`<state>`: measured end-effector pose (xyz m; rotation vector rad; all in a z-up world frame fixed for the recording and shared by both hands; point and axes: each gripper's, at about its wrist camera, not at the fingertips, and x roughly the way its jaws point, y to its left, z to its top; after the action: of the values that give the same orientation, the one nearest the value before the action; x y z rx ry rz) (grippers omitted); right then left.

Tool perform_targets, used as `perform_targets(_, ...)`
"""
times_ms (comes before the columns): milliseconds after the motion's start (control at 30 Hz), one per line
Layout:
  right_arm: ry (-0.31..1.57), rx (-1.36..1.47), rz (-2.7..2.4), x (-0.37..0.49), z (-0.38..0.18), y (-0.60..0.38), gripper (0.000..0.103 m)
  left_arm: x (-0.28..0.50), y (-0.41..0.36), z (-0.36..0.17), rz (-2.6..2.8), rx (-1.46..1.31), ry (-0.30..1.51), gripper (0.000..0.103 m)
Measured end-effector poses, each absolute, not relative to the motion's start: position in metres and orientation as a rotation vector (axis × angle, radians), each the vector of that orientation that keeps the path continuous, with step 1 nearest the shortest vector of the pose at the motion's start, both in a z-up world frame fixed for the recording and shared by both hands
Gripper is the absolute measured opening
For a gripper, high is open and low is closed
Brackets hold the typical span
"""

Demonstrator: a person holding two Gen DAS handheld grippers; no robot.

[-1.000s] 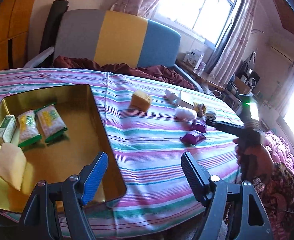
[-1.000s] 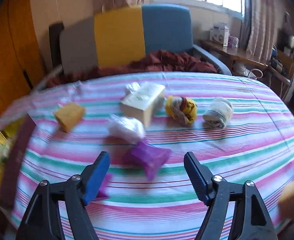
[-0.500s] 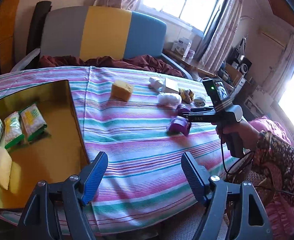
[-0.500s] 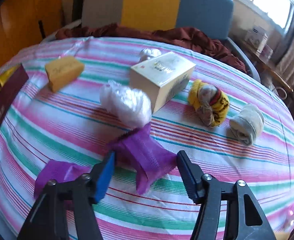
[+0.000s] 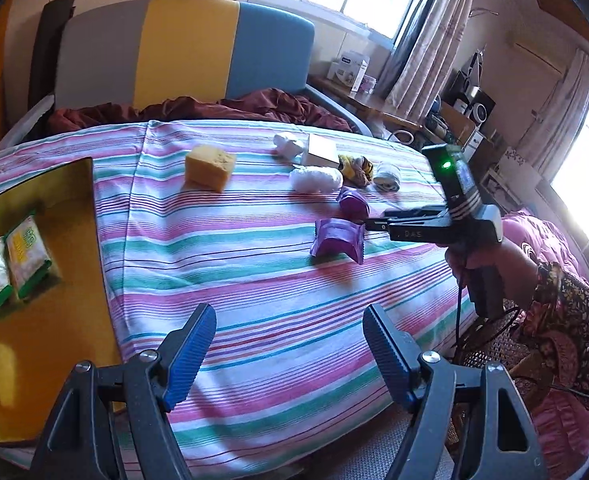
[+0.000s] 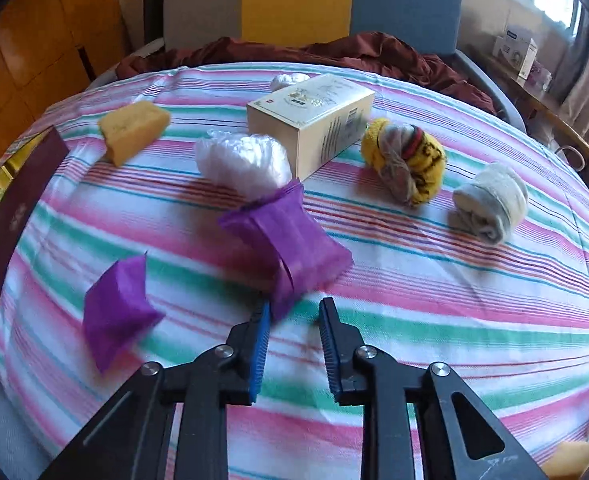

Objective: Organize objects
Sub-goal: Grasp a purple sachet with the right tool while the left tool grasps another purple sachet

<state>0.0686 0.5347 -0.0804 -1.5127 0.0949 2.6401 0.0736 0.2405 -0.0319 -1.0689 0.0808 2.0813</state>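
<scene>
Right gripper [image 6: 294, 316] narrowing on the near crimped end of a purple packet [image 6: 290, 236]

The packet lies on the striped tablecloth [image 6: 454, 320], long axis running away and left from the tool toward the white bundle [image 6: 242, 160]; the jaws have just been closing, a gap remains, and only the packet's tail sits at the left pad, so no firm hold is evident; the left gripper [image 5: 290, 344] hangs wide and empty by the gold tray [image 5: 74, 320], well apart; the right hand is nearer; a second purple packet [image 6: 114, 312] lies left.
</scene>
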Motion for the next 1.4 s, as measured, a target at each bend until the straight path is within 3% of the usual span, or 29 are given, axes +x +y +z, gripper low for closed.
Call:
perform_targets(33,0.079,-1.476,2.651,0.072,-0.077,0.535,0.072,0.073,0.242,-0.033,2.077,-1.074,0.079,0.077)
perform_targets(67,0.08,-1.418,2.677,0.075,-0.071,0.537,0.092,0.073,0.243,-0.034,2.071,-1.08,0.075,0.077)
perform_targets(100,0.09,-1.377,2.7,0.072,-0.068,0.541,0.093,0.073,0.245,-0.035,2.068,-1.087,0.076,0.077)
perform_targets(300,-0.006,-1.374,2.757,0.038,-0.069,0.537,0.081,0.077,0.249,-0.036,2.068,-1.091,0.111,0.077)
perform_targets(367,-0.08,-1.453,2.735,0.026,-0.082,0.531,0.061,0.077,0.25,-0.037,2.059,-1.097,0.115,0.077)
perform_targets(467,0.017,-1.476,2.764,0.024,-0.089,0.533,0.044,0.075,0.255,-0.041,2.054,-1.108,0.13,0.077)
perform_targets(567,0.131,-1.482,2.74,0.028,-0.089,0.539,0.043,0.072,0.262,-0.045,2.037,-1.123,0.135,0.077)
perform_targets(833,0.143,-1.527,2.633,0.055,-0.079,0.555,0.041,0.061,0.29,-0.053,1.988,-1.141,0.165,0.077)
perform_targets(1100,0.36,-1.444,2.558,0.069,-0.072,0.582,0.037,0.041,0.345,-0.064,1.955,-1.139,0.189,0.083)
perform_targets(1400,0.356,-1.447,2.548,0.065,-0.076,0.579,0.037,0.013,0.395,-0.092,1.916,-1.213,0.152,0.083)
